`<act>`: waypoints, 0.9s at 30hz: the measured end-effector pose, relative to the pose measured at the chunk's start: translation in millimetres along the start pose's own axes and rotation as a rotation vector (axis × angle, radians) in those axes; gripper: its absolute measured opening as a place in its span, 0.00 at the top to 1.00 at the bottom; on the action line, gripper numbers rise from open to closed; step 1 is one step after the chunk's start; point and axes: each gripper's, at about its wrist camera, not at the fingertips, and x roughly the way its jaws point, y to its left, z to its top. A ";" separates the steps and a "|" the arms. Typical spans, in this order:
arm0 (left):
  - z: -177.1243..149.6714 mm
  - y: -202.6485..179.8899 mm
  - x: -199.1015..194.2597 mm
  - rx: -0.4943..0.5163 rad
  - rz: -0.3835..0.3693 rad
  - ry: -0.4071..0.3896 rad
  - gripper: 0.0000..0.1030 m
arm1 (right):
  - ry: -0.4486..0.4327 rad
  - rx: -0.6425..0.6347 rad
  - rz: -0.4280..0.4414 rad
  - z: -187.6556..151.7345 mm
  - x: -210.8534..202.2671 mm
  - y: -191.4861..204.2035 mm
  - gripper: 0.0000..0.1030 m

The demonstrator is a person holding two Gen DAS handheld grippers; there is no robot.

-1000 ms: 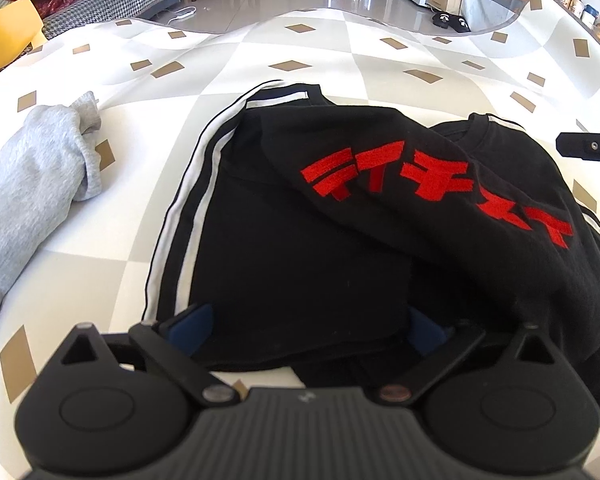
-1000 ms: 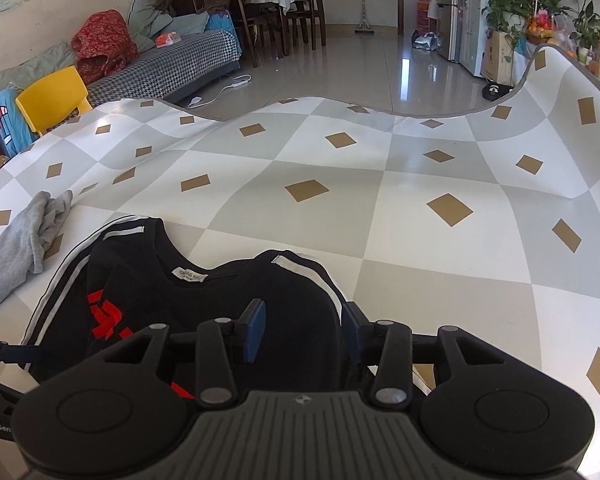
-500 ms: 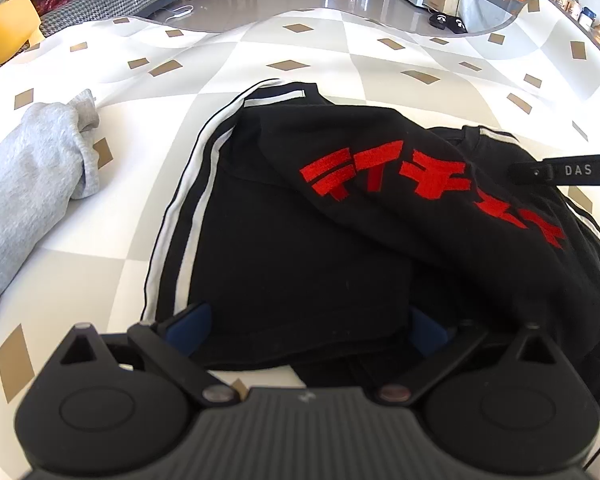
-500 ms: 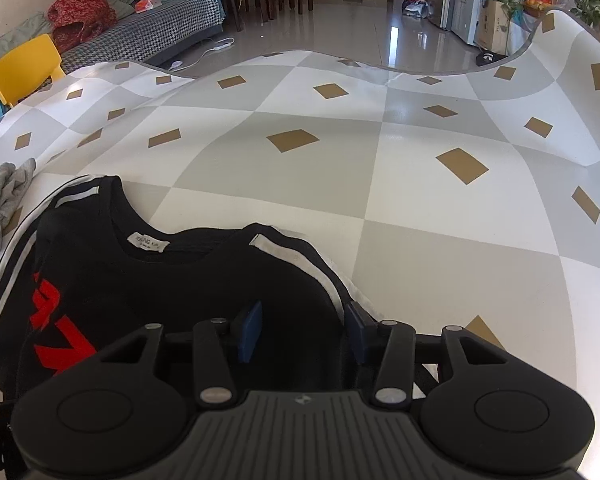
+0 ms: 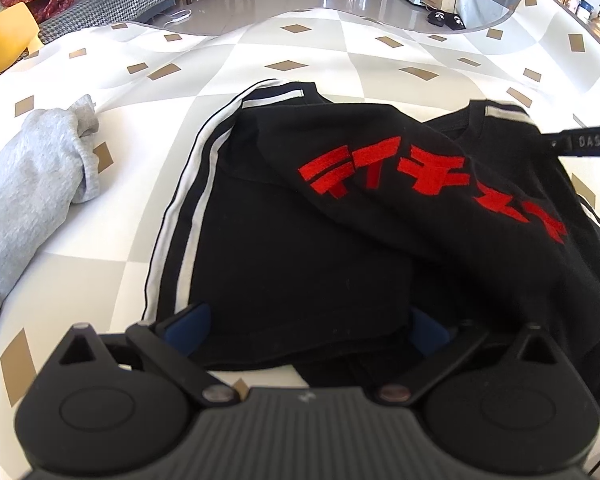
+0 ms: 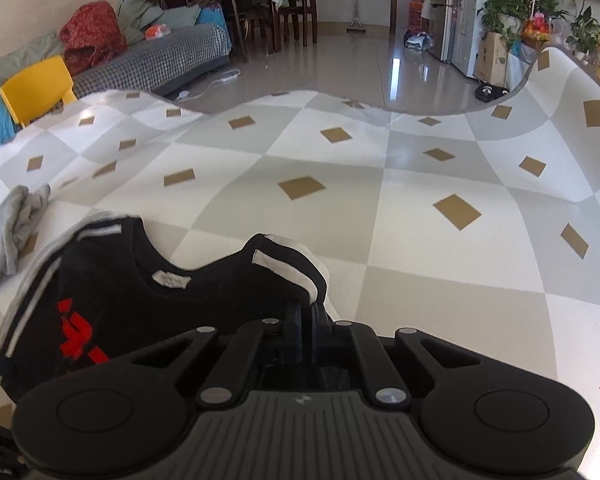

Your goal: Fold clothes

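From my left wrist view, the grey garment [image 5: 32, 176] lies at the left edge, apart from the black shirt [image 5: 300, 248] filling centre and right. The checkered table cover [image 5: 260, 52] is bare across the upper frame to its far edge. My left gripper [image 5: 306, 326] stands wide, its blue pads astride the shirt's near hem. In the right wrist view, open cover runs across centre and right. My right gripper [image 6: 309, 320] has just closed and now pinches the shirt's striped shoulder at lower centre; half a second ago the pads stood apart, and the shoulder now bunches up. Count: two garments, two grippers.
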 end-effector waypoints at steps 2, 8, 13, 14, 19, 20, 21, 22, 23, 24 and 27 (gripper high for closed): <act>0.5 2.1 -0.5 -0.008 0.002 -0.001 0.00 | -0.061 0.029 0.019 9.3 -19.6 -1.0 0.95; -1.1 5.9 -3.3 -0.029 0.019 -0.008 0.00 | -0.232 0.076 0.115 31.0 -82.8 7.7 0.95; -6.4 4.6 -6.7 -0.034 0.039 -0.021 0.00 | -0.341 0.101 0.196 40.5 -125.6 18.2 0.95; -7.5 4.4 -7.3 -0.036 0.043 -0.024 0.00 | -0.359 0.103 0.207 41.6 -132.8 19.7 0.95; -10.8 11.7 -10.5 -0.076 0.060 -0.030 0.00 | -0.431 0.126 0.233 42.8 -164.8 16.2 0.95; -11.4 14.1 -11.2 -0.088 0.064 -0.030 0.00 | -0.441 0.133 0.235 42.3 -169.5 14.1 0.95; -11.7 16.4 -11.7 -0.097 0.070 -0.030 0.00 | -0.450 0.140 0.236 41.8 -174.3 11.9 0.95; -12.0 18.9 -12.2 -0.106 0.079 -0.031 0.00 | -0.460 0.147 0.238 41.3 -179.0 9.8 0.95; -12.3 21.3 -12.6 -0.115 0.085 -0.031 0.00 | -0.470 0.154 0.239 40.7 -183.7 7.7 0.95; -12.7 24.3 -13.0 -0.129 0.096 -0.030 0.00 | -0.474 0.162 0.238 39.7 -187.2 5.5 0.95; -14.4 35.5 -13.1 -0.182 0.151 -0.014 0.00 | -0.492 0.178 0.232 36.5 -197.6 0.6 0.95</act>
